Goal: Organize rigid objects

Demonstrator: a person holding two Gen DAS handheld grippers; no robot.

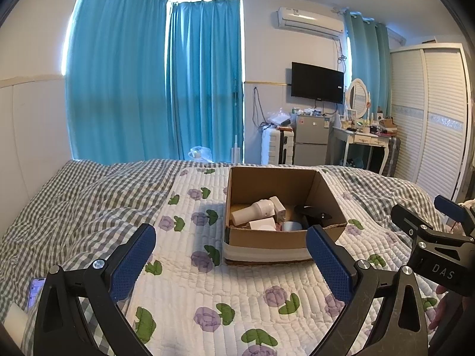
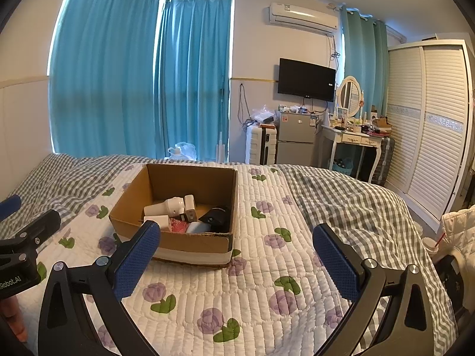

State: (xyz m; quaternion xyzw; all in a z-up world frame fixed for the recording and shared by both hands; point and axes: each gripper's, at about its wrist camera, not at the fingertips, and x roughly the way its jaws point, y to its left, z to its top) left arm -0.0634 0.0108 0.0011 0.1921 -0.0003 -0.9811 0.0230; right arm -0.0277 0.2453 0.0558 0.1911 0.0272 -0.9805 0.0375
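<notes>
1. Both tools hang w/ jaws apart, nothing held: left tool [image 1: 230, 262], right tool [image 2: 236, 264], each short of the box [image 2: 190, 244].
2. Items already sit in the box: white dryer [image 1: 256, 209], black piece [image 1: 311, 215], small white blocks. Probably gathered there so they don't roll on soft bedding.
3. Box rests on a floral quilt [image 2: 267, 281] over a checked bed [image 2: 341, 195].
4. Room: teal curtains [image 1: 118, 89], TV [image 2: 306, 79], fridge [image 2: 297, 136], wardrobe [image 2: 430, 118].

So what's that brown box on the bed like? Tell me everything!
The cardboard box is brown, square and open on top, with a white band around its bottom. It sits flat on the flowery quilt. Inside lie white plastic things, something black, something pale blue and something red. Neither gripper touches it.
</notes>
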